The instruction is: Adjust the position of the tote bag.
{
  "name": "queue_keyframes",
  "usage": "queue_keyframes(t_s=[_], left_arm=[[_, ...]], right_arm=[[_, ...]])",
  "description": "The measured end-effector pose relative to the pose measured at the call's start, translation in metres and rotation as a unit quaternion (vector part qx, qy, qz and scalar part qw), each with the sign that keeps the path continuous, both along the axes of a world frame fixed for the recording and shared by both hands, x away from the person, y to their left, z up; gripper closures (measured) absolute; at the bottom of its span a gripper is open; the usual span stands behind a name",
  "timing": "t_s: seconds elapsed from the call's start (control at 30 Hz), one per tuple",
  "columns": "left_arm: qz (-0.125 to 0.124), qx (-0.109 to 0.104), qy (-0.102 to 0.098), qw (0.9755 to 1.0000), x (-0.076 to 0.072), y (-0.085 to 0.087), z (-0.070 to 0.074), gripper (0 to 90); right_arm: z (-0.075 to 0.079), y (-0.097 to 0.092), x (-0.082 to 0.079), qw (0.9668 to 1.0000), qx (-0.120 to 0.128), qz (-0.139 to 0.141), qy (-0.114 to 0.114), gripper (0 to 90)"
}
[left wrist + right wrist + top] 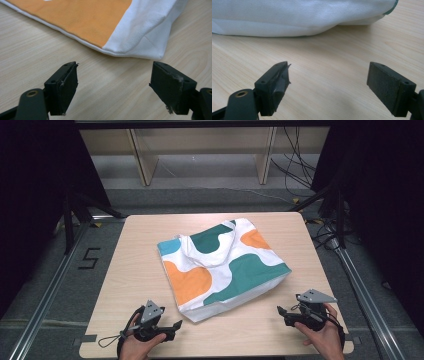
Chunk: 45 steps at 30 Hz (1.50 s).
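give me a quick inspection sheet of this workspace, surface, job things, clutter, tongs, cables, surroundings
surface: light wood table, flat, no marks seen
job's things: white tote bag with orange and teal patches lies flat near the middle, turned at an angle; its handle rests on top of it
clutter: nothing seen
grippers: left tongs open, near the bag's nearest corner, not touching it; right tongs open, facing the bag's white edge, bare wood between
cables: a thin loop trails from the left tongs; black cables on the floor behind the table
surroundings: wooden frame at the back, metal rails along the sides, dark curtains
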<state>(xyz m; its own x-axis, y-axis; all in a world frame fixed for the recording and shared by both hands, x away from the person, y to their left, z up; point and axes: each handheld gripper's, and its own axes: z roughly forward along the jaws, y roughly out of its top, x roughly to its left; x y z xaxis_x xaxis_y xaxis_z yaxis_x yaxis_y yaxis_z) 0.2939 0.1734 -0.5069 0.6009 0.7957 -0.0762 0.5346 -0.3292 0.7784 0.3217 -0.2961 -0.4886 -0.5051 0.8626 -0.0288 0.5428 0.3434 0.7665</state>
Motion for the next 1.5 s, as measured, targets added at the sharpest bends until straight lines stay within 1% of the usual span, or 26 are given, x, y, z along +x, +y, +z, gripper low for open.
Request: queue_keyframes(t_s=[0.13,0.17,0.2,0.23,0.27,0.43,0.5,0.53,0.6,0.67,0.73,0.77,0.8,0.87,0.9,0.97,1.0,1.03,1.17,1.23,1.27,1.33,1.37,1.43,1.47,1.5], left_arm=[[0.001,0.000,0.000,1.0000,0.001,-0.001,-0.001,23.3],[-0.008,0.007,0.005,0.9999,0.001,0.000,0.000,24.0],[-0.011,0.007,0.001,0.9999,0.000,-0.002,0.000,24.1],[-0.015,0.014,-0.007,0.9998,0.002,-0.002,0.000,24.5],[-0.011,0.004,0.000,0.9999,0.001,-0.004,0.000,25.0],[-0.015,0.001,-0.005,0.9999,0.004,-0.006,0.000,30.8],[-0.015,-0.002,-0.006,0.9999,0.004,-0.009,0.001,32.0],[-0.029,0.010,-0.011,0.9995,0.006,-0.007,0.002,33.6],[-0.020,-0.002,-0.010,0.9997,0.006,-0.010,0.001,34.4],[-0.033,0.014,-0.011,0.9993,0.009,-0.012,0.002,34.6],[-0.031,0.011,-0.014,0.9994,0.009,-0.013,0.001,34.3],[-0.027,0.011,-0.013,0.9995,0.010,-0.015,0.000,33.4],[-0.027,0.011,-0.013,0.9995,0.010,-0.015,0.000,33.4],[-0.027,0.018,-0.022,0.9992,0.012,-0.017,0.001,34.2],[-0.033,0.007,-0.028,0.9990,0.013,-0.019,0.002,35.4],[-0.038,0.008,-0.034,0.9987,0.013,-0.021,0.004,35.9],[-0.035,0.000,-0.042,0.9985,0.013,-0.024,0.004,37.7],[-0.048,0.013,-0.047,0.9977,0.014,-0.027,0.005,40.4],[-0.071,0.025,-0.052,0.9958,0.017,-0.034,0.005,46.3],[-0.079,0.023,-0.052,0.9952,0.019,-0.036,0.004,57.4],[-0.089,0.035,-0.053,0.9940,0.020,-0.036,0.004,60.7],[-0.094,0.033,-0.049,0.9938,0.020,-0.037,0.004,70.7],[-0.105,0.057,-0.052,0.9914,0.020,-0.040,0.006,74.4],[-0.103,0.058,-0.065,0.9909,0.017,-0.046,0.006,79.7],[-0.110,0.079,-0.065,0.9887,0.018,-0.046,0.008,81.6],[-0.113,0.079,-0.067,0.9882,0.017,-0.048,0.008,83.2]], right_arm=[[-0.001,0.001,0.001,0.9999,0.004,0.006,0.012,19.2],[0.000,0.002,0.000,0.9997,0.012,0.002,0.022,19.3],[-0.001,0.001,0.001,0.9999,0.002,0.006,0.014,19.3],[0.000,0.002,-0.001,0.9998,0.007,-0.001,0.019,19.3],[0.000,0.002,-0.001,0.9998,0.006,-0.001,0.019,19.3],[-0.001,0.001,0.002,0.9997,0.002,0.018,0.017,19.6],[-0.001,0.001,0.002,0.9997,0.004,0.016,0.018,19.7],[-0.001,0.002,0.001,0.9996,0.007,0.010,0.026,19.8],[0.000,0.002,0.001,0.9994,0.010,0.009,0.032,19.9],[0.000,0.002,0.000,0.9994,0.010,0.007,0.033,20.1],[0.000,0.005,-0.001,0.9991,0.019,-0.004,0.037,20.2],[-0.001,0.001,0.003,0.9996,-0.007,0.021,0.020,20.3],[-0.001,0.001,0.003,0.9996,-0.007,0.021,0.020,20.3],[0.000,0.003,0.001,0.9993,0.009,0.016,0.032,20.4],[0.000,0.004,0.001,0.9993,0.009,0.012,0.033,20.4],[-0.001,0.004,0.002,0.9993,0.008,0.016,0.034,20.4],[-0.001,0.004,0.002,0.9993,0.008,0.017,0.033,20.5],[-0.001,0.004,0.001,0.9993,0.008,0.017,0.034,20.6],[-0.001,0.004,0.002,0.9994,0.005,0.018,0.030,20.9],[-0.001,0.006,0.001,0.9994,0.010,0.011,0.032,21.1],[-0.002,0.006,0.002,0.9995,0.011,0.014,0.028,21.1],[-0.003,0.006,0.003,0.9996,0.002,0.022,0.015,21.2],[-0.003,0.006,0.002,0.9996,0.001,0.019,0.021,21.4],[-0.002,0.005,0.003,0.9995,-0.004,0.025,0.018,21.6],[-0.004,0.005,0.004,0.9995,0.000,0.028,0.015,21.8],[-0.003,0.005,0.003,0.9995,-0.001,0.024,0.022,22.1]])
